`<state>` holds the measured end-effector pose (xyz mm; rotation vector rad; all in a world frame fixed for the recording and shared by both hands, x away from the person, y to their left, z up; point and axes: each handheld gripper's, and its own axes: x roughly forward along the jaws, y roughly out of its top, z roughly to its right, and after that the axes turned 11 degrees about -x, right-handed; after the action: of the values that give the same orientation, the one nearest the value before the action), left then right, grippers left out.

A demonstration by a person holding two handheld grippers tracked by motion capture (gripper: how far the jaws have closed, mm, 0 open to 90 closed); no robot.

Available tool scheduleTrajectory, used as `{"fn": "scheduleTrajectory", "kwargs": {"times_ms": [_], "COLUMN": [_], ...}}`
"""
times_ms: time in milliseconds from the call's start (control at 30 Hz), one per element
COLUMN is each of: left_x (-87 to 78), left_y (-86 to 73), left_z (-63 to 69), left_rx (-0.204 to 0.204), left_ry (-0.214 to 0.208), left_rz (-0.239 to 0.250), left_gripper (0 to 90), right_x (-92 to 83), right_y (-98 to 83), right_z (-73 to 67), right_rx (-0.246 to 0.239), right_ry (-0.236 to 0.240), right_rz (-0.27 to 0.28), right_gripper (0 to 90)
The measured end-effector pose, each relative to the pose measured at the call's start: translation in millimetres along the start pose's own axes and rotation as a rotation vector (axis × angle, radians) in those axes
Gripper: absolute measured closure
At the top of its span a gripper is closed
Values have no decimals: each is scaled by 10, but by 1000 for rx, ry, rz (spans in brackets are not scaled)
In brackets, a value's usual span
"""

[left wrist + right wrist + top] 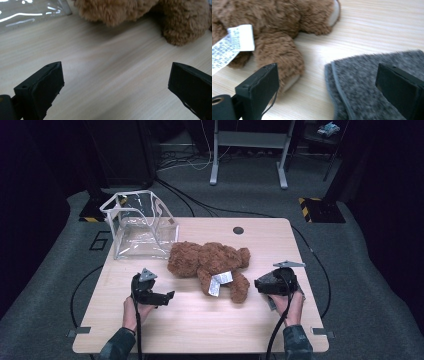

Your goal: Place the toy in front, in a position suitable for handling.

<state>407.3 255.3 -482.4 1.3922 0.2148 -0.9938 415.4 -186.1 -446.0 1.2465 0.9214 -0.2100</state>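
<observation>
Grey felt cloth [374,82]: lies flat on the table at the near right, directly under the right gripper; in the right gripper view it sits between the two black jaws but below them, touched by neither.
Right gripper [261,285]: held in the person's right hand near the table's right edge, jaws spread wide with nothing pinched; the teddy's leg lies just beyond its left jaw, apart from it.
Left gripper [169,296]: held in the left hand at the near left, pointing toward the teddy, jaws wide apart over bare wood, nothing between them.
Wooden table [200,320]: light, pale-grained top carrying everything.
Brown teddy bear [210,262]: lies on its side in the middle of the table, between the two grippers and a little farther back; clear of both sets of fingers.
White label [220,282]: hangs from the teddy's near side, printed with small text.
Clear plastic box [140,222]: stands open-topped at the far left corner, just beside the teddy's head end.
</observation>
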Motion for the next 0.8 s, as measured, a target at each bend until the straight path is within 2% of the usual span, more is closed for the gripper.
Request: {"fn": "scheduleTrajectory", "kwargs": {"times_ms": [167, 333, 400, 433, 500, 600, 667, 800], "left_x": [49, 115, 139, 150, 180, 232, 257, 299], "left_y": [234, 444, 519, 555, 603, 649, 659, 699], "left_z": [0, 7, 13, 14, 28, 21, 8, -8], "left_rx": [-6, 19, 2, 12, 21, 26, 20, 30], "left_ry": [-22, -33, -51, -53, -49, -58, -80, -82], "left_rz": [5, -3, 3, -2, 5, -14, -1, -14], "left_gripper": [0, 1, 1, 2, 3, 12, 0, 0], "right_x": [34, 70, 120, 142, 183, 246, 272, 326], "right_y": [143, 300, 373, 408, 492, 612, 682, 806], "right_z": [-81, -164, -211, -235, -297, -370, -391, -425], "right_rx": [-39, -74, -95, -104, -118, -135, -147, -164], "right_ry": [17, 35, 43, 44, 57, 65, 68, 71], "right_rz": [16, 19, 21, 22, 26, 30, 35, 45], "right_gripper": [52, 55, 57, 60, 63, 72, 77, 93]}}
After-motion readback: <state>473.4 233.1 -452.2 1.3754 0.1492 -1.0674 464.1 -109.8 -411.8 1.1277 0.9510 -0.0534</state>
